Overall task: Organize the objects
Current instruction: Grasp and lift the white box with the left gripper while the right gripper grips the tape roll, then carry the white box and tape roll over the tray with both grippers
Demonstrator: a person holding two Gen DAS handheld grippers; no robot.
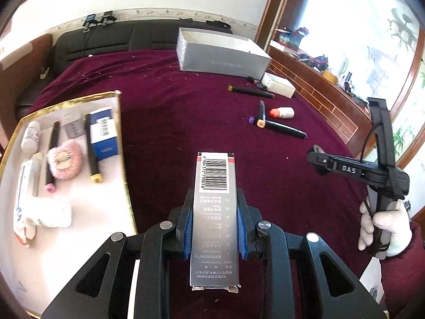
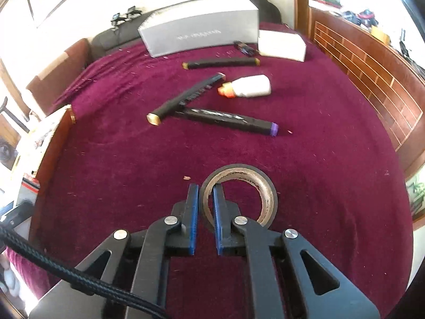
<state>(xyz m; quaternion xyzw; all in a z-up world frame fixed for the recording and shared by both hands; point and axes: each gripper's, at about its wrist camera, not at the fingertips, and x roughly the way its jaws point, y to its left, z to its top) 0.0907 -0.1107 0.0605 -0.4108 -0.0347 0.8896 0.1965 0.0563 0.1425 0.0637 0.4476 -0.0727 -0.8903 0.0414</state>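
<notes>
My left gripper is shut on a long silver carton with a barcode and holds it above the maroon cloth, right of the gold-rimmed white tray. The tray holds markers, tubes, a blue box and a pink puff. My right gripper is shut on the wall of a black tape roll, one finger inside the ring, one outside. It shows in the left wrist view at the right. Black markers, another marker and a white bottle with an orange cap lie on the cloth.
A large grey box and a small white box stand at the far side. A wooden headboard runs along the right. A dark sofa back lies behind the cloth.
</notes>
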